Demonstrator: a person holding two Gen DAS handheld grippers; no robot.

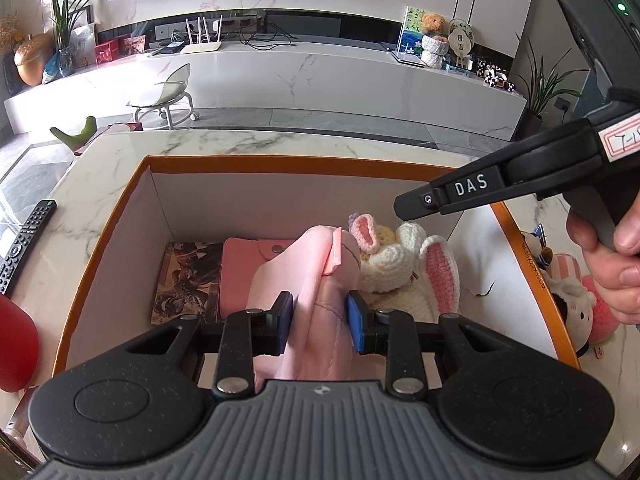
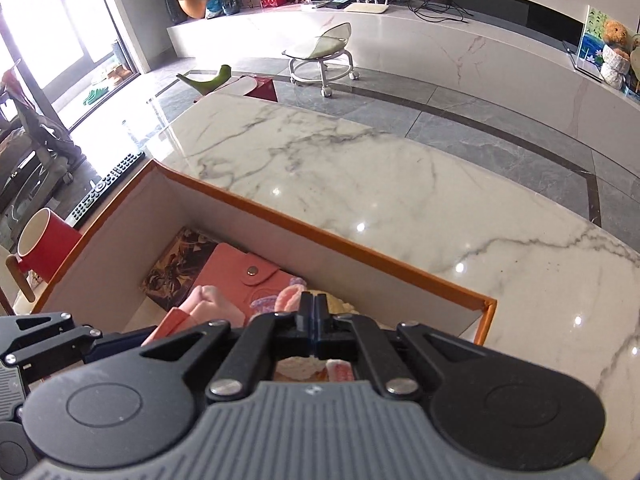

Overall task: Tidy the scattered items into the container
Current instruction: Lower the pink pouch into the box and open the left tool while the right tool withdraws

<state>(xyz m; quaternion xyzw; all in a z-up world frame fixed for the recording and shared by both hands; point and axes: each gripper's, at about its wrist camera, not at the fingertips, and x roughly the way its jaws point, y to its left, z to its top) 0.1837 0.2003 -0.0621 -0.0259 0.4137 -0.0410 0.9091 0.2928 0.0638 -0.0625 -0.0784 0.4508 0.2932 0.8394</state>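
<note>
- Left gripper (image 1: 319,316) clamped on pink cloth (image 1: 316,280) over the box (image 1: 280,163)
- Right gripper (image 2: 315,312) closed, empty, above crochet bunny (image 1: 404,264) at box's right end

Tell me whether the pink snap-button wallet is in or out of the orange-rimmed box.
In. The pink snap-button wallet lies on the floor of the orange-rimmed box, beside a dark patterned booklet.

Open marble tabletop (image 2: 360,168) beyond box (image 2: 320,236)
</note>
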